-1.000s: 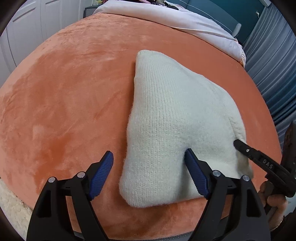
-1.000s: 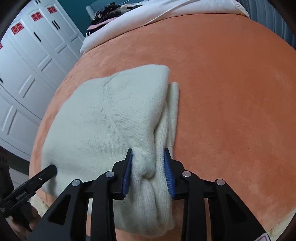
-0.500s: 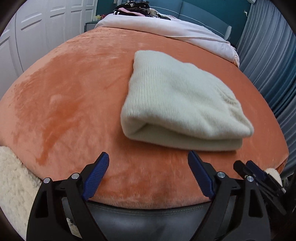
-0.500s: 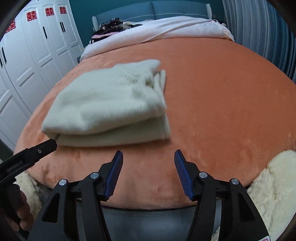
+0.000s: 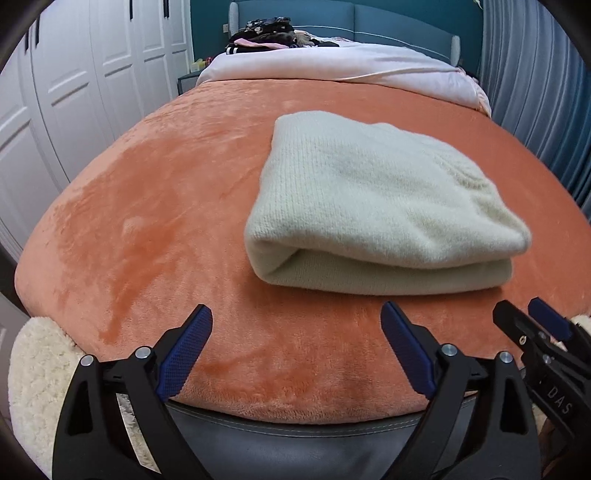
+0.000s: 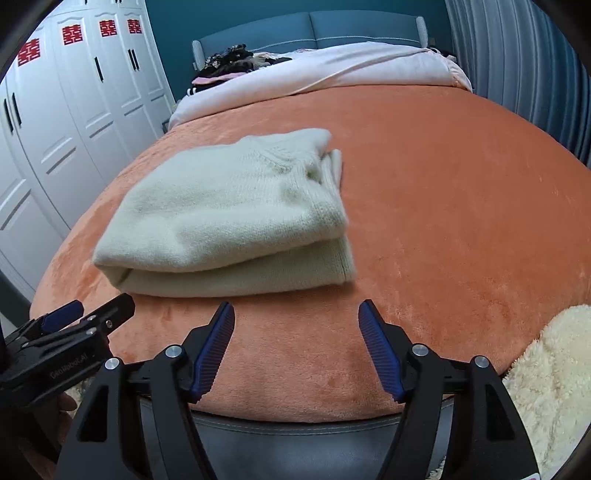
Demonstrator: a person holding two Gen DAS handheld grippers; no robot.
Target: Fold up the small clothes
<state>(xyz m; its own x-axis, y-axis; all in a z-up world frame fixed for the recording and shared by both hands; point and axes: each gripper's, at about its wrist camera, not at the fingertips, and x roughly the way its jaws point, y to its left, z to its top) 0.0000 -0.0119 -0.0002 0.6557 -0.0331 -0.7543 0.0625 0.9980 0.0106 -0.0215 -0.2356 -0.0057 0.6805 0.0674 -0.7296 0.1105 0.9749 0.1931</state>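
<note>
While the folded sweater [image 5: 373,206] is lying finished on the orange bed [image 5: 147,206], both grippers, left [image 5: 295,347] and right [image 6: 295,347], are hovering with jaws wide, likely needing another garment.

Plush orange blanket [image 5: 155,229] under me, white panelled wardrobe doors [image 6: 74,110], pale pink duvet [image 5: 332,62], teal padded headboard [image 6: 310,26], fluffy cream rug [image 6: 550,376]

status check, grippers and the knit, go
Left gripper open, right gripper open, both clear. Cream knitted garment folded on orange plush blanket. Nothing in the way.
</note>
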